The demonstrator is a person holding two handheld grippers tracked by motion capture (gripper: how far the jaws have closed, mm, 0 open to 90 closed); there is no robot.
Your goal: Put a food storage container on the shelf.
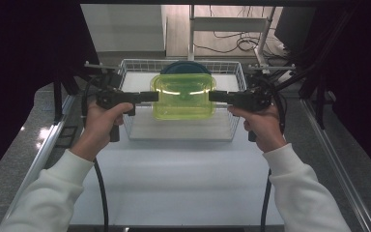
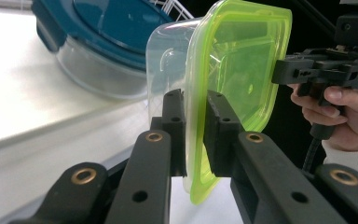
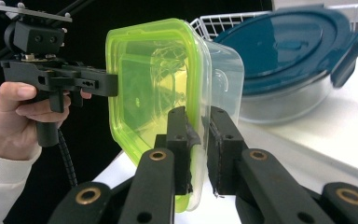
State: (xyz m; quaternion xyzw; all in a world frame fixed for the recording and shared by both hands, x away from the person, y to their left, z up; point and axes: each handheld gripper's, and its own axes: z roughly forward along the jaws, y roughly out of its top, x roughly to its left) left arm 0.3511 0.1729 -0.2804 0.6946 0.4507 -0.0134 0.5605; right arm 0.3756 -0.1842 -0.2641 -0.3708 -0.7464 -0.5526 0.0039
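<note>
A clear plastic box with a yellow-green lid (image 1: 183, 96) hangs in the air over the white wire basket (image 1: 134, 129), held from both sides. My left gripper (image 1: 153, 95) is shut on the lid's left rim; its pads pinch the green lid (image 2: 235, 65) edge in the left gripper view (image 2: 195, 133). On the opposite rim my right gripper (image 1: 213, 95) is shut, its pads clamped on the green lid (image 3: 154, 79) edge in the right gripper view (image 3: 199, 144). A round glass container with a dark blue clip lid (image 1: 186, 67) stands behind it in the basket.
The basket stands at the far middle of the white tabletop (image 1: 183, 183). The blue-lidded container (image 2: 102, 37) (image 3: 289, 51) sits close behind the lifted box. Metal rails (image 1: 43, 150) run along both table sides, and dark curtains flank them.
</note>
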